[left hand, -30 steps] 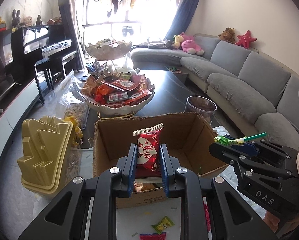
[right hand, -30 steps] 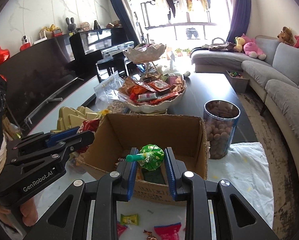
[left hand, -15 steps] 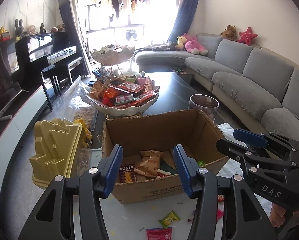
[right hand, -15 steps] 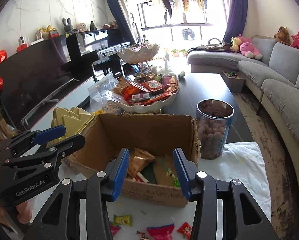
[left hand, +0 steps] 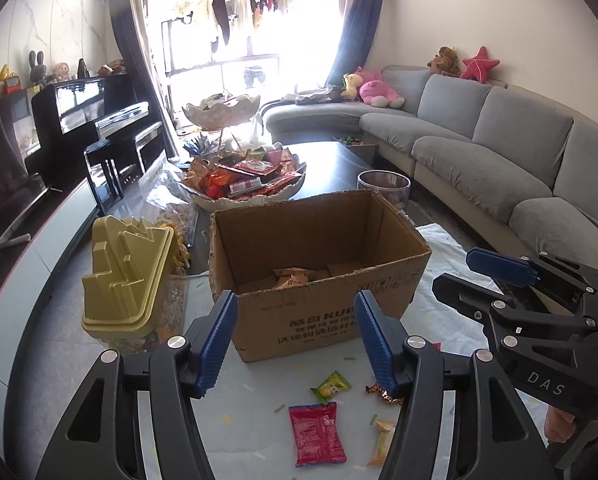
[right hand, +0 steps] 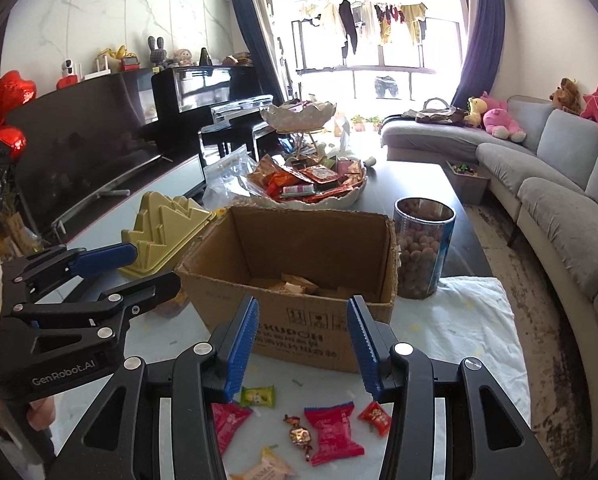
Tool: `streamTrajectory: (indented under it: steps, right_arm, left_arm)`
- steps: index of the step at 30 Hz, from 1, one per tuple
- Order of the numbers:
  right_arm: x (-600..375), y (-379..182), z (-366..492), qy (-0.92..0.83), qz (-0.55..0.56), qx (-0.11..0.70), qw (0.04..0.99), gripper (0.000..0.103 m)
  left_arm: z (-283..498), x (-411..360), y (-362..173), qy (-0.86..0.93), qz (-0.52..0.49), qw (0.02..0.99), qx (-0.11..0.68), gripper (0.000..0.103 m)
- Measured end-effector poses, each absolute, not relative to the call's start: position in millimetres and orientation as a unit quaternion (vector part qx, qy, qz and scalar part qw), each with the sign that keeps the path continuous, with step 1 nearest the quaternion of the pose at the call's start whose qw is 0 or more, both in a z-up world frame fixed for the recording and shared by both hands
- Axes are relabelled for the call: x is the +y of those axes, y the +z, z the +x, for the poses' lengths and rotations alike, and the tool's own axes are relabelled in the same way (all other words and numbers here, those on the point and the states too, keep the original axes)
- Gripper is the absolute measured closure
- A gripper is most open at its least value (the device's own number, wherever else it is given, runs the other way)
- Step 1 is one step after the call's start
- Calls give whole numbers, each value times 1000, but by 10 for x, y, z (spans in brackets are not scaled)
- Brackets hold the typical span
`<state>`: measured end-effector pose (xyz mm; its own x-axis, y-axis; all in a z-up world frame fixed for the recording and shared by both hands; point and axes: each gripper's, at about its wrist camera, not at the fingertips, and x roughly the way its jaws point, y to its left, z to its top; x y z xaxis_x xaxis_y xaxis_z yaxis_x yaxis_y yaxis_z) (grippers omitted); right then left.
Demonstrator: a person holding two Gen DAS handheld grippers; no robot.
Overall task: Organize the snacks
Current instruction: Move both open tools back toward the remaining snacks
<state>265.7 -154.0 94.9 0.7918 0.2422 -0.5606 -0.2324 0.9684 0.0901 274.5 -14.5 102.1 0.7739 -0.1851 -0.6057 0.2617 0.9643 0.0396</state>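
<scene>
Though dented, cardboard box (left hand: 319, 276) w/ snacks (left hand: 295, 276)

White-covered table (right hand: 459, 320) bears cardboard box (right hand: 299, 320), nut jar (right hand: 423, 256), scattered snack packets (right hand: 331, 432)

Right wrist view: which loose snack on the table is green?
The small green-and-yellow candy, just beside the right tool's left finger; the others are red, gold-foil or pale orange.

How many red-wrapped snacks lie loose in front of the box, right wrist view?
3: a half-hidden packet partly behind the right gripper's left finger, a large packet mid-gap, a small candy by its right finger. More may be hidden.
</scene>
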Motion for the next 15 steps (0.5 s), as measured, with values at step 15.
streamTrajectory:
  steps: [15]
  right_arm:
    - [-1488, 742, 2246, 137, 12, 314, 939, 56]
  left_arm:
    - [2291, -104, 756, -122, 53, 934, 333, 39]
